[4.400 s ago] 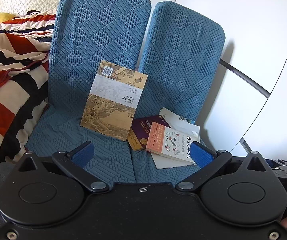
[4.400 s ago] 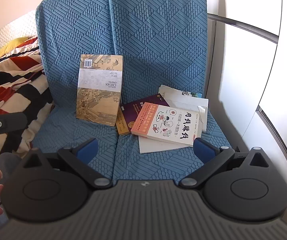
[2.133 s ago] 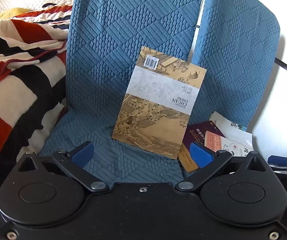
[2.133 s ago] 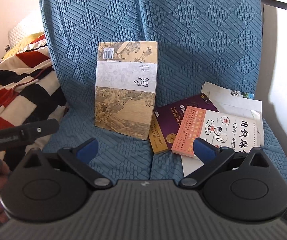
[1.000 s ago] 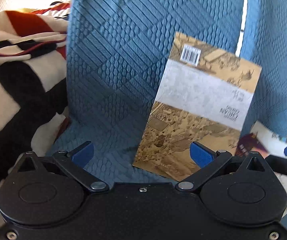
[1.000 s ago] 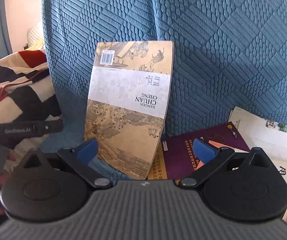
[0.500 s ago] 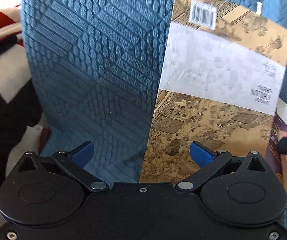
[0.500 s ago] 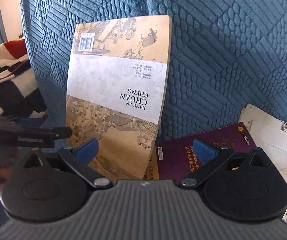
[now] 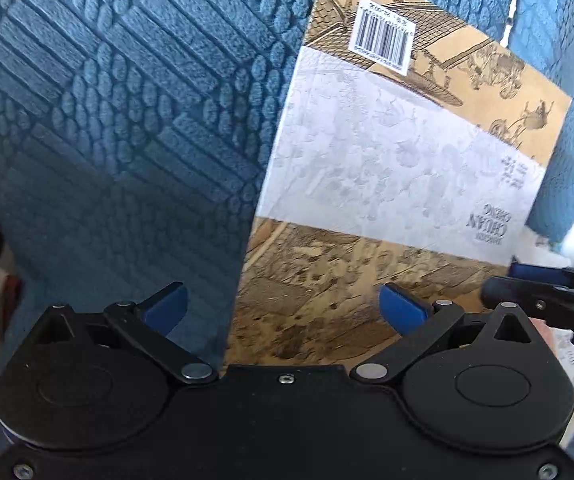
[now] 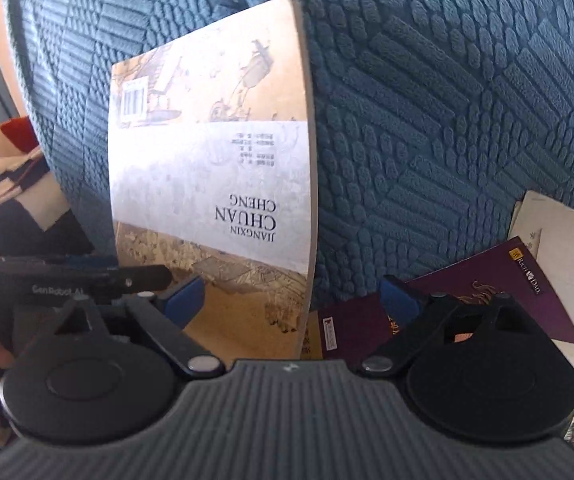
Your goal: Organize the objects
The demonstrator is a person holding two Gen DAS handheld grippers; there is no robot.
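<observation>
The tan book (image 9: 387, 184) stands upside down on the blue seat (image 9: 107, 128), leaning back against the quilted backrest, its printed title reading from the bottom. I judge it is a thin paperback: light, but not stiff. In the right wrist view its free edge already curves a little, so it will bend or flop if I take it by one corner only. The cover looks smooth, maybe a bit slippery between the pads. I think the best place to hold is the lower part of a long edge, deep enough that the pads press on many pages, with the second tool on the opposite edge.

My left gripper (image 9: 283, 306) is low in front of the book, fingers wide apart, and the left edge of the book stands between them; nothing is pinched yet. My right gripper (image 10: 293, 296) is also spread open, with the right edge of the book between its fingers. Both tools point forward toward the backrest, nearly level, close to the bottom of the book. Each one shows at the side of the other's view.

To the right on the seat lies a purple book (image 10: 487, 288) with white papers (image 10: 563, 232) behind it, just beside the tan book.
</observation>
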